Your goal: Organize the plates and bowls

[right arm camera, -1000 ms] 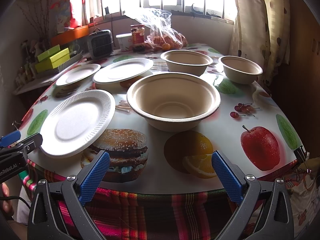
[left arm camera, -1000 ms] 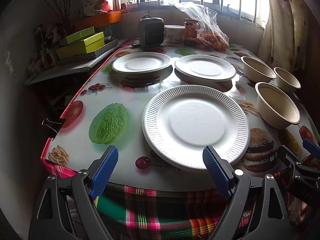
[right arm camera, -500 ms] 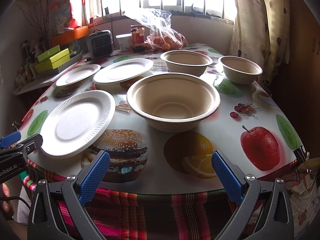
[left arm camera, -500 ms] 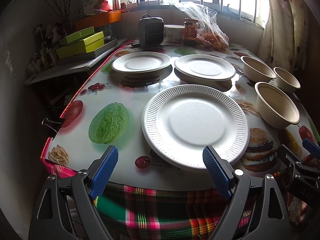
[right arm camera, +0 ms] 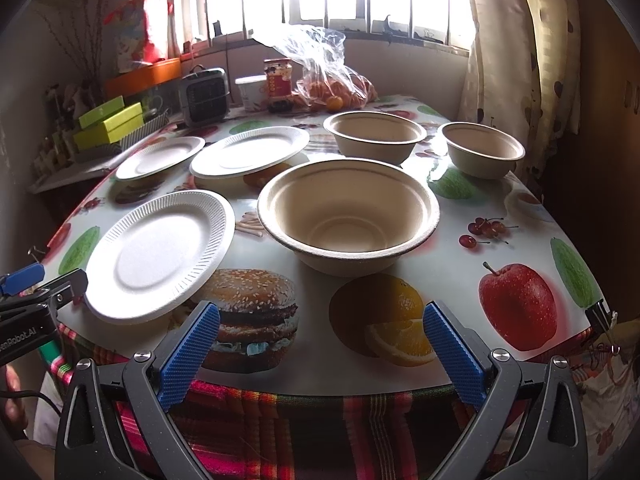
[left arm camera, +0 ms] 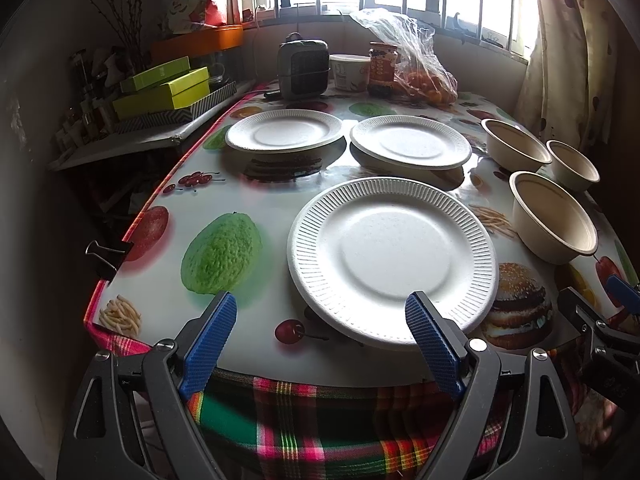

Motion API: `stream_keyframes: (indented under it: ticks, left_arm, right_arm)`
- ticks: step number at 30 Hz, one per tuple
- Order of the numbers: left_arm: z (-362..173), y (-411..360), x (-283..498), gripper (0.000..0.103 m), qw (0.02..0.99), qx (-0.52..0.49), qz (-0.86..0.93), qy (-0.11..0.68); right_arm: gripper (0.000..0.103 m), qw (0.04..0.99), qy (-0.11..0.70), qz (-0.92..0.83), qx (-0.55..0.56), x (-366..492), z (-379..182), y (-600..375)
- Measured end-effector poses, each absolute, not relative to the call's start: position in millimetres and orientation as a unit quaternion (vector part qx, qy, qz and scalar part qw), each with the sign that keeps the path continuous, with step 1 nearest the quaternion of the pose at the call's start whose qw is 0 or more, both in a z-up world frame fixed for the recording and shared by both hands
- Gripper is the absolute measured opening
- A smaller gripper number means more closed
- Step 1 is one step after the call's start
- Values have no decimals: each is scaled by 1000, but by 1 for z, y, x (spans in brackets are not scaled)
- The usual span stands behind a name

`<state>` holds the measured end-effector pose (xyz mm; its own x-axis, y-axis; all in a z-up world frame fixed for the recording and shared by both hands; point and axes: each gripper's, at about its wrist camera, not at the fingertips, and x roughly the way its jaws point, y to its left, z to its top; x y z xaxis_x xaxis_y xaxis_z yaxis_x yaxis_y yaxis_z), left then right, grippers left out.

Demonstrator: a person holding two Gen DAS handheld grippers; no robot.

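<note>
We find nothing stacked yet: three plates (left arm camera: 394, 258) and three bowls (right arm camera: 348, 216) lie separate, while left gripper (left arm camera: 320, 340) and right gripper (right arm camera: 320, 350) hover wide, empty.

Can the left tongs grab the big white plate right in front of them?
Probably yes. The left tongs are open, and the nearest white plate lies right ahead at the table edge. Nothing sits between them, and its near rim seems to lift slightly off the table.

Bare bench (left arm camera: 256, 200) lies left of the near plate (left arm camera: 394, 256). On the right side, three bowls (right arm camera: 348, 212) crowd together, with open bench (right arm camera: 500, 264) beyond them
</note>
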<state>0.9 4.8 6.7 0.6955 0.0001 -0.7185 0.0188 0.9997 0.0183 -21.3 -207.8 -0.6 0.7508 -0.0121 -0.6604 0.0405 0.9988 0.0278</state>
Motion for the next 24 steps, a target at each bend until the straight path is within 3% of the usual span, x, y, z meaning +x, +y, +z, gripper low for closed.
stream_keyframes:
  ticks: [8,19,24]
  left_arm:
    - [19,22,8,87,922,-33,-33,386]
    - [48,54,39,86,928,-19,-6,371]
    - [59,77,61,82,926,-27,7,376]
  right_arm:
    - [103,944,329,23,21,-15,18,-203]
    - [101,951,301,76,1,24,71,-189]
    - [98,947,302,111,3,55,95,-182]
